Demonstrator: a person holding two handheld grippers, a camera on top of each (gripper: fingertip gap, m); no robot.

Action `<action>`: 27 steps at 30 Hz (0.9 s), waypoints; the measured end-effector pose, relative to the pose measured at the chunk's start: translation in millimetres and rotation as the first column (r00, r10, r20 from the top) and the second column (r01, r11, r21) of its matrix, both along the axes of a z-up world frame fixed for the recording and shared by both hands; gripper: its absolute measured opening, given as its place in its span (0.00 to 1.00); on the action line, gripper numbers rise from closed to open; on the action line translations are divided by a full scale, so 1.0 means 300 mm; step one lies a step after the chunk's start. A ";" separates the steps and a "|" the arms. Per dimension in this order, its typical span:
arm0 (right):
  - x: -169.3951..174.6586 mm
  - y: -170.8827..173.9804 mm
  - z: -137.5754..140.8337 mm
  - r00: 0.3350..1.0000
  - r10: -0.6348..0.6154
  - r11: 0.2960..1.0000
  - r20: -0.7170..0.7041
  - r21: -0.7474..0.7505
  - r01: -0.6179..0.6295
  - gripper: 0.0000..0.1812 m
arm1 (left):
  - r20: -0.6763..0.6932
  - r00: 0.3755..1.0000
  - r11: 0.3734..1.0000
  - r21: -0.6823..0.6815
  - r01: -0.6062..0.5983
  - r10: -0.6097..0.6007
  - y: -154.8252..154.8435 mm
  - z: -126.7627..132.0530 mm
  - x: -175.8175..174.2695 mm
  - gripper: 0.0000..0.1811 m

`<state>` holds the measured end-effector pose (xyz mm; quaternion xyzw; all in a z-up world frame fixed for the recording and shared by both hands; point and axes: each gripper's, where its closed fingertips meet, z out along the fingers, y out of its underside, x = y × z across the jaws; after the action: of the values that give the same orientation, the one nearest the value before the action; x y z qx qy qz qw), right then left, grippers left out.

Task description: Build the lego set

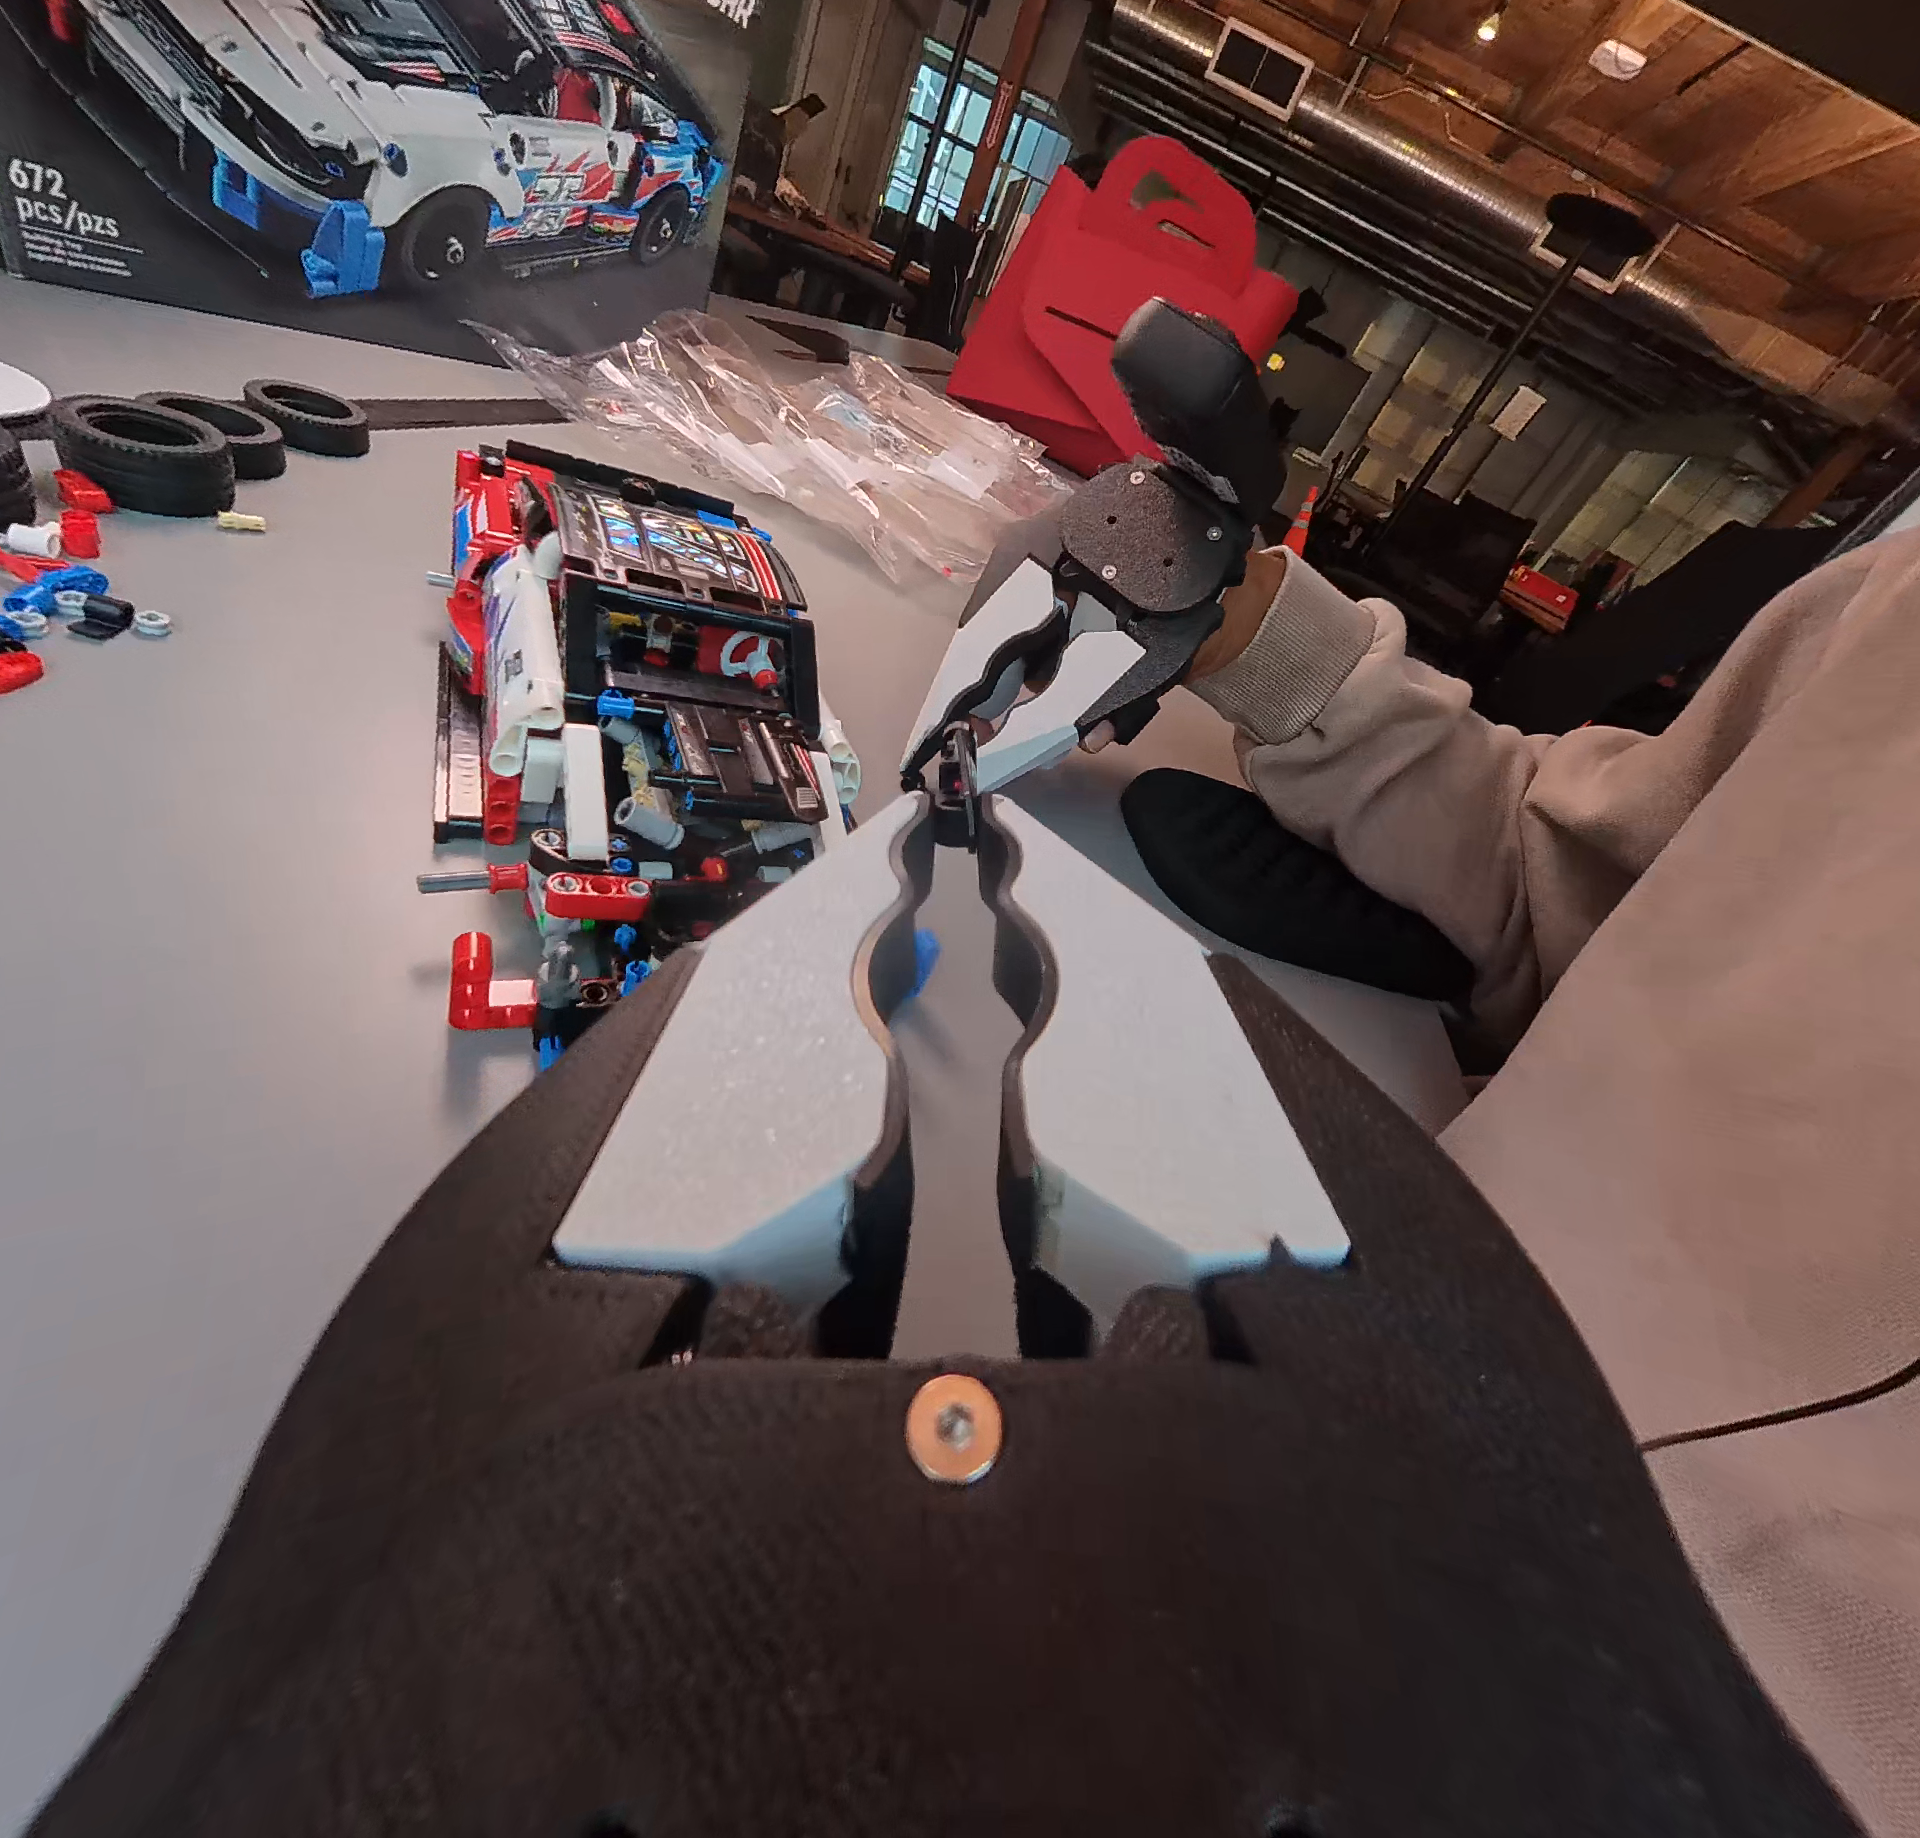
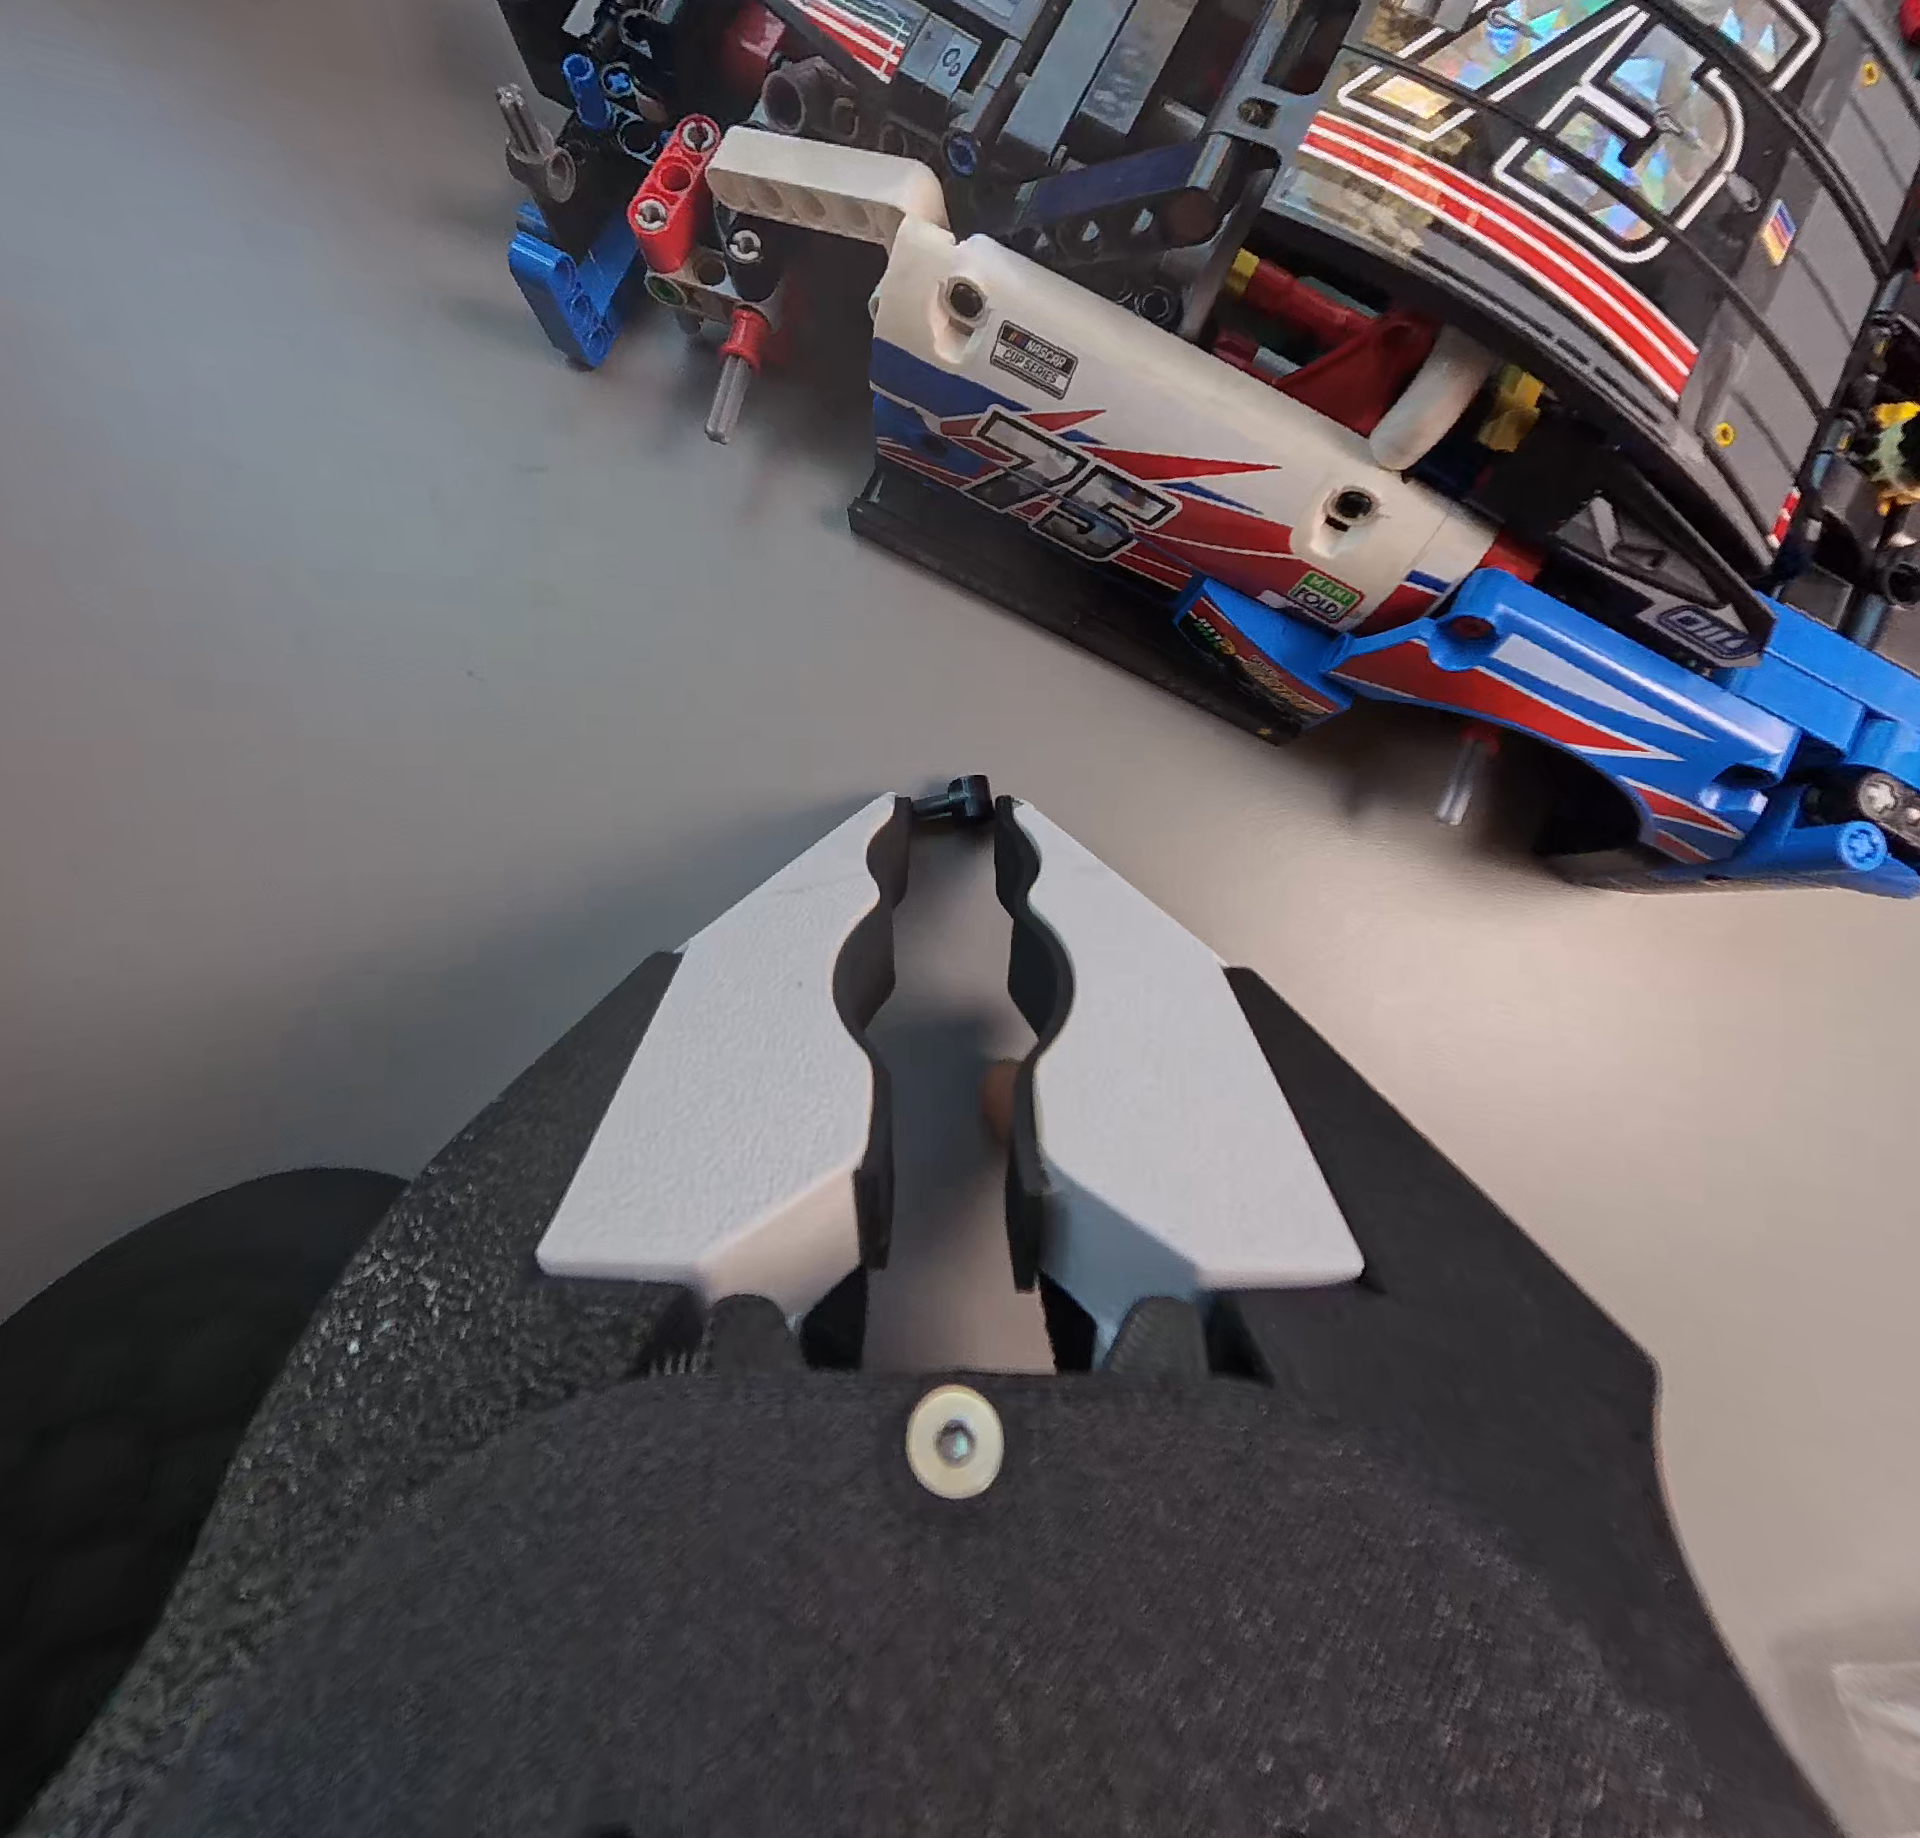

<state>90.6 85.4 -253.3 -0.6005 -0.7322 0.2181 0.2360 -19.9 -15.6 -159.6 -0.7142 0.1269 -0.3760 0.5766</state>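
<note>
A partly built race car in red, white, blue and black lies on the grey table, left of both grippers. It fills the top right of the right wrist view. My right gripper is shut on a small black pin and holds it above the table. In the left wrist view the right gripper reaches down from the upper right. My left gripper is nearly shut on a small black piece, with its tips just below the right gripper's tips.
Black tyres and loose red, blue and white pieces lie at the far left. The set's box, clear plastic bags and a red bag stand behind. A black pad lies under the person's sleeve. My hands' fingertips stand some 20 cm from each other.
</note>
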 end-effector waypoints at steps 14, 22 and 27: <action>-0.141 -0.317 0.102 0.924 0.303 0.927 -0.235 -0.155 -0.343 0.08 | 0.152 0.988 0.993 -0.104 0.053 -0.037 0.001 -0.014 -0.011 0.03; -0.137 -0.316 0.001 0.953 0.302 0.953 0.000 -0.027 -0.302 0.08 | 0.105 0.994 0.991 -0.128 0.027 -0.014 0.013 -0.047 -0.020 0.03; -0.132 -0.325 -0.005 0.968 0.247 0.969 0.047 -0.018 -0.247 0.10 | 0.047 0.999 0.992 -0.127 0.014 -0.008 0.013 -0.061 -0.022 0.03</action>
<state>51.0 -12.2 -254.7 -0.5113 -0.8056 0.2352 0.1853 -26.5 -11.8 -178.1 -0.7398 0.0932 -0.4030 0.5306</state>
